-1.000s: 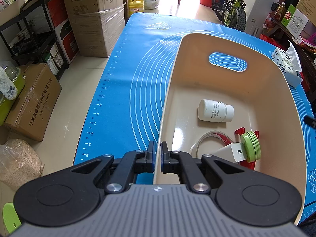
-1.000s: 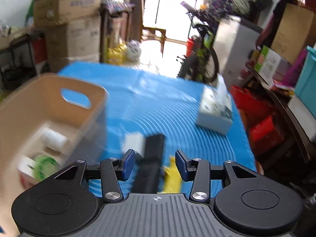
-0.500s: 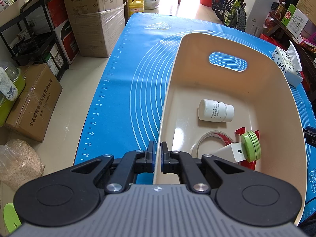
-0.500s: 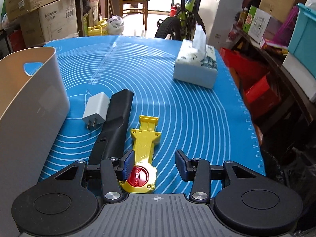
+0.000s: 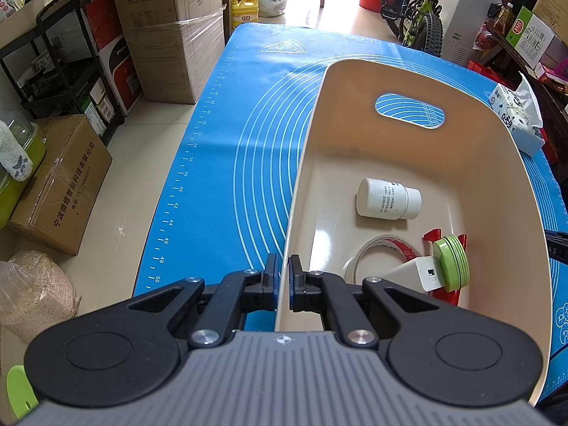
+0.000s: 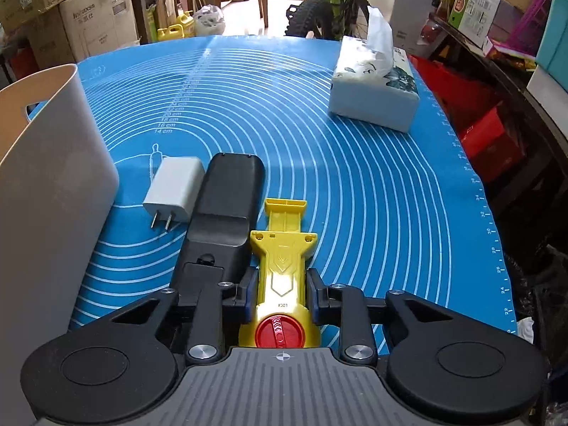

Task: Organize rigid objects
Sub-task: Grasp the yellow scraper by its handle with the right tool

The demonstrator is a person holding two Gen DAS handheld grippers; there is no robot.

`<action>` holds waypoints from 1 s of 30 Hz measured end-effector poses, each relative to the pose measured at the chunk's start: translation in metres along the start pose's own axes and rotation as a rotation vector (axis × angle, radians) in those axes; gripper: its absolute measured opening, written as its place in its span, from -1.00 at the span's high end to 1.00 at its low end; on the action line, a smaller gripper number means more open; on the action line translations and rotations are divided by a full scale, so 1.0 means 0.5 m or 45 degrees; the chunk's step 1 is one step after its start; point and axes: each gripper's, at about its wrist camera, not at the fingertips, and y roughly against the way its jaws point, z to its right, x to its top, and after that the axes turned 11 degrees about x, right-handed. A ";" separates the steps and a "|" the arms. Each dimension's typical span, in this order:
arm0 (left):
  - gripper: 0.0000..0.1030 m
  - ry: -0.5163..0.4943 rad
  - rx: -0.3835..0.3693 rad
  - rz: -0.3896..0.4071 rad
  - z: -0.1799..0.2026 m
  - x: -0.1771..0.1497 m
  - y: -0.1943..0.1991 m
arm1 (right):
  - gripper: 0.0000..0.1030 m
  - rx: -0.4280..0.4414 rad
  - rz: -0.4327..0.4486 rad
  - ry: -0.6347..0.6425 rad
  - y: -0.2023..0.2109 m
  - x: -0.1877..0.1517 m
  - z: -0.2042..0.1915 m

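The beige basket [image 5: 497, 163] stands on the blue mat [image 5: 241, 149]. My left gripper [image 5: 282, 284] is shut on its near wall. A white bottle [image 5: 387, 198], a tape roll [image 5: 376, 245] and a green-lidded white item [image 5: 451, 262] lie inside. In the right wrist view, my right gripper [image 6: 280, 291] is closing around a yellow scraper with a red knob [image 6: 282, 259], its pads touching both sides of the handle. A black oblong device [image 6: 223, 206] and a white plug charger [image 6: 175, 188] lie just left of the scraper, beside the basket [image 6: 46, 163].
A tissue box [image 6: 372, 96] sits at the far right of the mat [image 6: 355, 184]. Cardboard boxes [image 5: 170, 28] and a black rack [image 5: 53, 71] stand on the floor to the left. A bicycle [image 5: 419, 10] and cluttered shelves lie beyond the table.
My right gripper has swung away from the basket, come down over the yellow scraper and narrowed its jaws onto the handle. The left gripper and the basket have stayed still.
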 end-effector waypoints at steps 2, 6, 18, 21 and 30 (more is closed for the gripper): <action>0.87 0.002 -0.002 0.000 0.001 0.000 0.000 | 0.31 -0.015 0.022 -0.002 0.008 -0.006 0.003; 0.87 0.001 0.000 0.000 0.002 0.000 0.000 | 0.31 -0.054 0.078 -0.018 0.037 -0.013 0.011; 0.87 0.001 0.000 -0.001 0.002 0.000 0.000 | 0.31 -0.053 0.293 0.016 0.179 0.003 -0.040; 0.87 0.001 -0.001 0.000 0.002 0.000 0.000 | 0.31 -0.011 0.354 0.055 0.215 0.019 -0.084; 0.87 0.001 -0.001 -0.001 -0.002 -0.001 0.000 | 0.31 0.169 0.442 0.164 0.266 0.068 -0.219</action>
